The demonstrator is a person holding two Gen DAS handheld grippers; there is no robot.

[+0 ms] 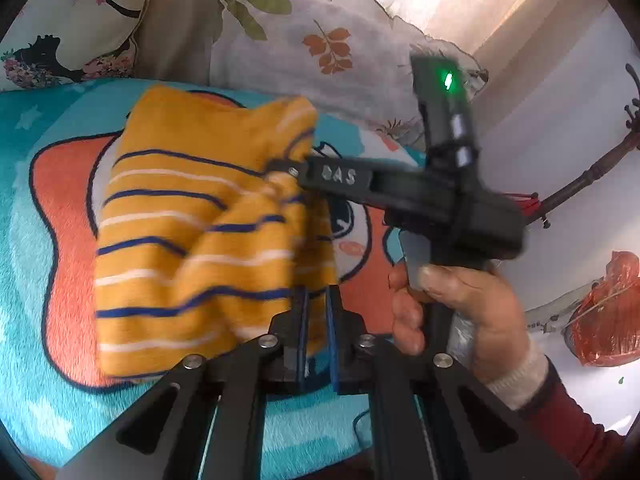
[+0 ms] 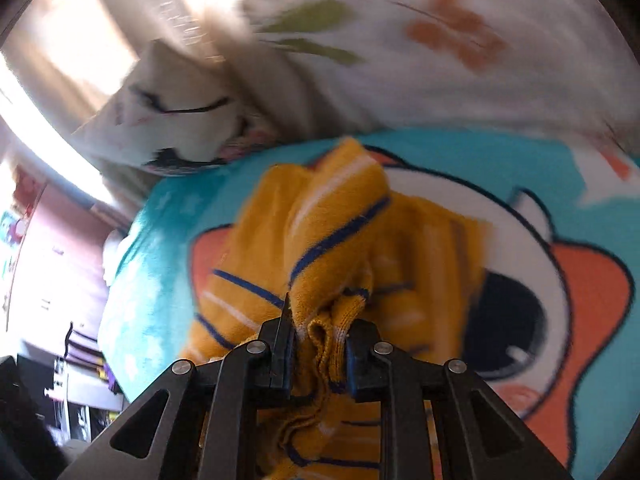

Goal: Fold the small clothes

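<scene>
The garment point(image 1: 192, 232) lies on the blanket point(image 1: 48, 280). Pillows point(image 1: 304, 44) sit behind it at twelve o'clock. The right gripper point(image 1: 288, 172) meets its edge at three o'clock.

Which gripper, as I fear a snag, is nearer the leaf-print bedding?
Right. The right gripper clamps the striped garment at its far side, just short of the leaf-print bedding; the left gripper sits at the garment's near edge, farther back.

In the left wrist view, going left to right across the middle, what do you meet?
Teal cartoon blanket → yellow striped garment → right gripper gripping its edge → hand holding that gripper → orange bag.
</scene>
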